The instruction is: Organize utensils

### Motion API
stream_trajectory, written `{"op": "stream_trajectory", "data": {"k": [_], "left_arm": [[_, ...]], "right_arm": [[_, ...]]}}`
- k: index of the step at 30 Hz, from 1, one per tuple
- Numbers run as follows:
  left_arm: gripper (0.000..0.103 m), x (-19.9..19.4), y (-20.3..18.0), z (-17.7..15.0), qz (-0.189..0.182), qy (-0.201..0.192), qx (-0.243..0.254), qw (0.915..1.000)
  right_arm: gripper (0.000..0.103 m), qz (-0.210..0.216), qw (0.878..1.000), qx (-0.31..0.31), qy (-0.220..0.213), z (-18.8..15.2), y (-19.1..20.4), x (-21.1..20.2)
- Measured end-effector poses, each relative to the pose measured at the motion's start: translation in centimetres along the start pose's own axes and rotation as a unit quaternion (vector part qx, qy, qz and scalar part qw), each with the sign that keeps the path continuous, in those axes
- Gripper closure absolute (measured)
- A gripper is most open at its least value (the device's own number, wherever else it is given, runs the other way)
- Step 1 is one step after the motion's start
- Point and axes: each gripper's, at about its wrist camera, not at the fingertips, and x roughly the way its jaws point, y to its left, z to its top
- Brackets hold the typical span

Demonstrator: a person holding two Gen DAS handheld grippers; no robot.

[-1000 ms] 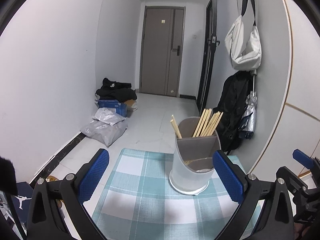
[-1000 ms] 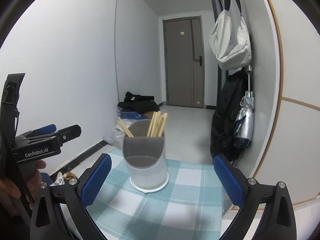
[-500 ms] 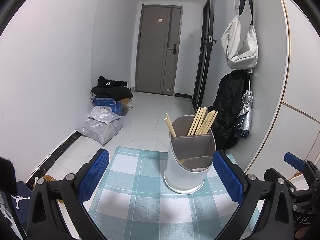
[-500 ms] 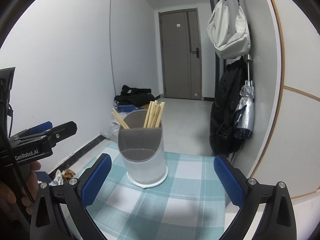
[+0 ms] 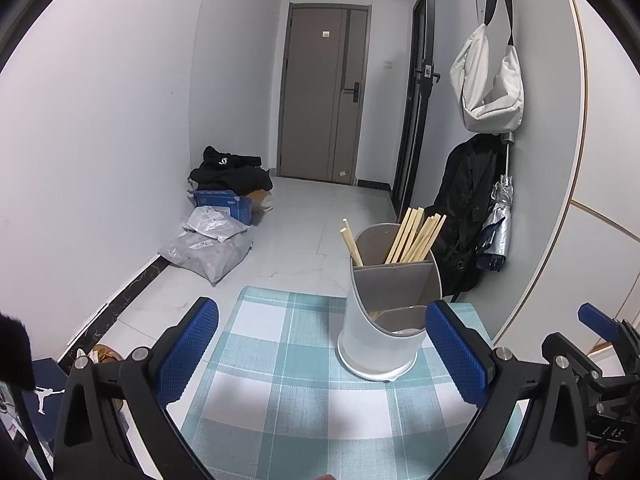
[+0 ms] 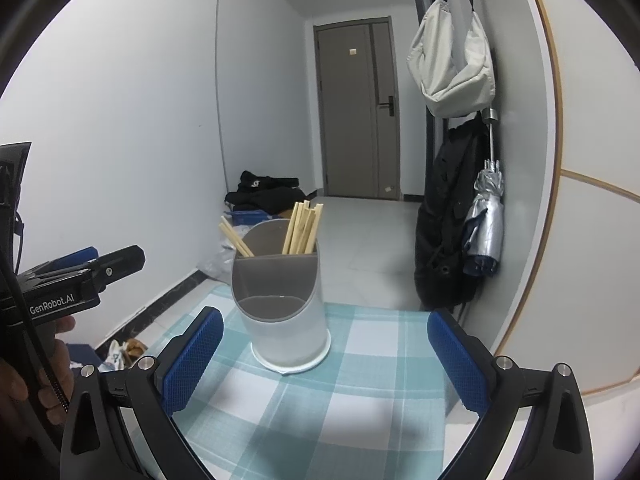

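A translucent white utensil holder (image 5: pixel 384 320) with a grey divided insert stands upright on a table covered by a teal-and-white checked cloth (image 5: pixel 288 380), in a narrow white-walled hallway. A bundle of pale wooden chopsticks (image 5: pixel 416 236) leans in the holder's rear compartment, with one separate stick (image 5: pixel 351 242) angled to the left; the lower front compartment's contents cannot be made out. The left hand-held gripper (image 5: pixel 320 354) hangs over the near part of the cloth with its blue-padded fingers spread wide and nothing between them, the holder just ahead near its right finger. The right hand-held gripper (image 6: pixel 326 364) is likewise spread wide and empty, facing the holder from the near side. Behind the table, grey parcel bags (image 5: pixel 208 246), a blue box (image 5: pixel 224 200) and dark clothing (image 5: pixel 230 172) lie on the tiled floor by the left wall. A pale bag (image 6: pixel 452 68), a black backpack (image 6: pixel 444 216) and a folded silver umbrella (image 6: pixel 486 216) hang on the right wall.
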Motion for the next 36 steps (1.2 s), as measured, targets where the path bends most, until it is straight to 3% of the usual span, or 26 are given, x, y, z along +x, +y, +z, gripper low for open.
{"op": "stream_trajectory", "data": {"k": [36], "left_arm": [[0.001,-0.71,-0.09,-0.10,-0.010,-0.011,0.000,0.9999]], "right_arm": [[0.000,-0.012,1.000,-0.008,0.007,-0.31,-0.09,0.07]]}}
